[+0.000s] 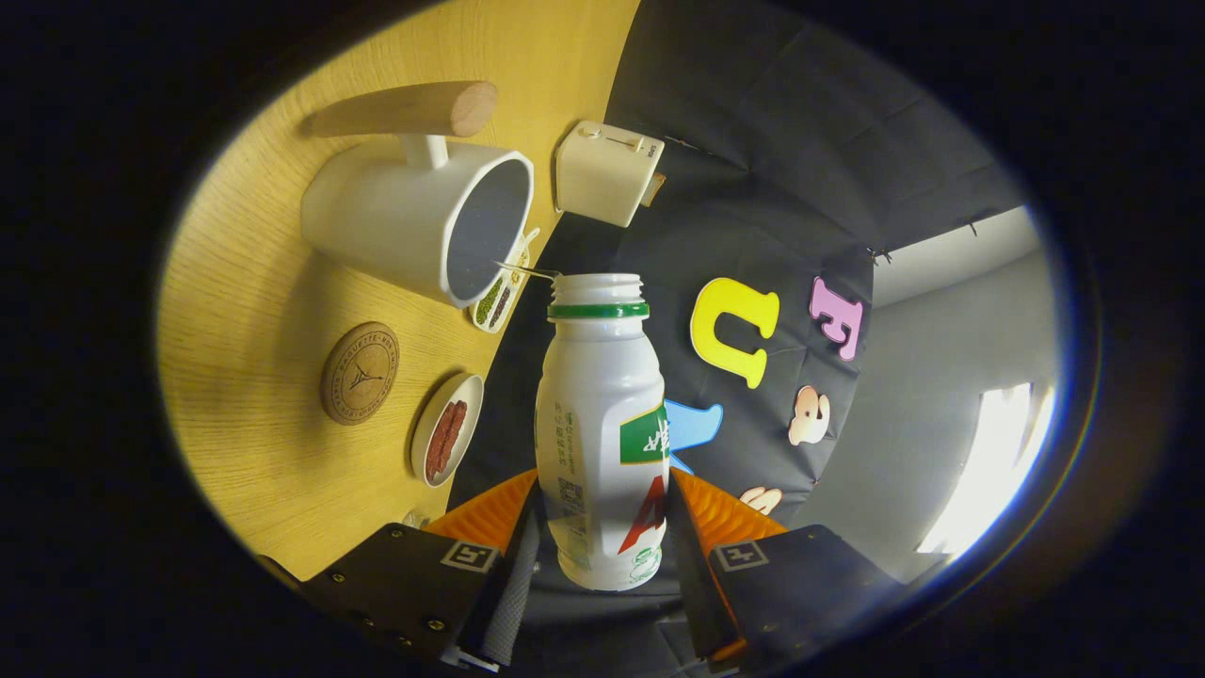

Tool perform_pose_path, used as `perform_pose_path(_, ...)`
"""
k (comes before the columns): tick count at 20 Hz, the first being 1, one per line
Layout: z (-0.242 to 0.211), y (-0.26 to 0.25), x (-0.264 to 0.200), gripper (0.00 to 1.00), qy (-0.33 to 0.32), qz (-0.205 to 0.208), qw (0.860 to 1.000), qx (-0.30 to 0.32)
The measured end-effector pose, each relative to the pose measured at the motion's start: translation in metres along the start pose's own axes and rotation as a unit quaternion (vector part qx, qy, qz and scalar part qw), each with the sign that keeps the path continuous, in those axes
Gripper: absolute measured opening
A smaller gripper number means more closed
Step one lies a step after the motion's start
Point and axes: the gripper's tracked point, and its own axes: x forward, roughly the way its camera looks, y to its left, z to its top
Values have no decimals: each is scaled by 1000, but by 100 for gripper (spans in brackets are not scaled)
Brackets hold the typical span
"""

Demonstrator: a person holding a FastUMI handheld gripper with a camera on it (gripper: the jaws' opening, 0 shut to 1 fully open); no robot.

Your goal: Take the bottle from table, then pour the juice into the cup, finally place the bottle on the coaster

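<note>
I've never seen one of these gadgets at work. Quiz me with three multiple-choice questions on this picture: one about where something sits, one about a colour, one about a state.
1. Where is the round coaster?
A. on the wooden table, between the white cup and the small dish
B. under the bottle
C. inside the cup

2. What colour is the ring at the bottle neck?
A. red
B. green
C. blue

3. What is the gripper doing?
A. open, holding nothing
B. shut on the cup
C. shut on the bottle

Answers: 1 A, the coaster lies bare on the wood between them. 2 B, a green band circles the open neck. 3 C, both orange fingers press the bottle's sides.
</note>
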Motion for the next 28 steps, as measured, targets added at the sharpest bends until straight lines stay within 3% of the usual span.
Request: perform_pose_path(28, 1, -18, -2, 68, -11, -14, 999, -49)
